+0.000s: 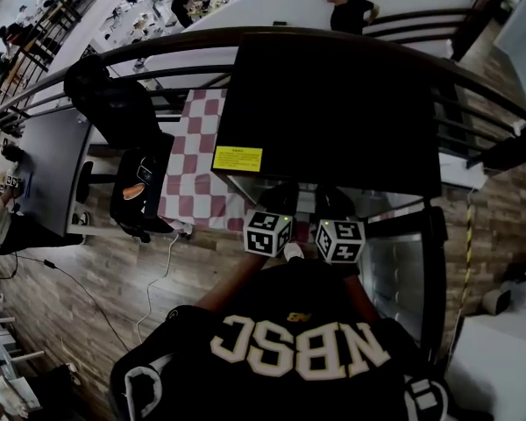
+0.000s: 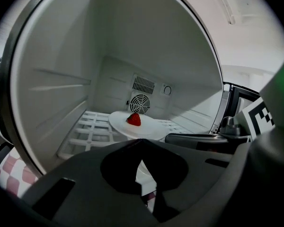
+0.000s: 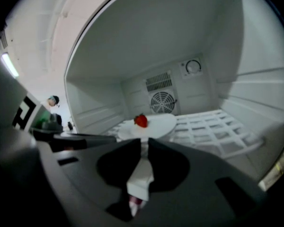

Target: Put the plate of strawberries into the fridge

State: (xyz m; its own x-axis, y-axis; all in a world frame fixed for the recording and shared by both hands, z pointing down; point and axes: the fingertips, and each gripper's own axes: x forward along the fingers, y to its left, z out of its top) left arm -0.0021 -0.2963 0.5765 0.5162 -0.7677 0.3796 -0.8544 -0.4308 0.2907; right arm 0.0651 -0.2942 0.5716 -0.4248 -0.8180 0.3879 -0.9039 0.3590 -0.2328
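Note:
A white plate (image 3: 158,124) with one red strawberry (image 3: 141,121) is inside the open fridge, over its white wire shelf (image 3: 213,129). My right gripper (image 3: 143,144) is shut on the plate's near rim. I cannot tell whether the plate rests on the shelf. In the left gripper view the plate (image 2: 151,126) and strawberry (image 2: 134,119) lie just ahead, in front of the rear fan. My left gripper (image 2: 141,143) is shut on nothing, beside the right gripper (image 2: 194,138). In the head view both marker cubes, left (image 1: 268,232) and right (image 1: 341,239), sit at the fridge's mouth.
The black fridge (image 1: 333,103) stands on a checked cloth (image 1: 193,165), with its door (image 1: 408,274) swung open to the right. White walls close in on both sides. A black chair (image 1: 123,139) stands to the left. A railing and people lie beyond.

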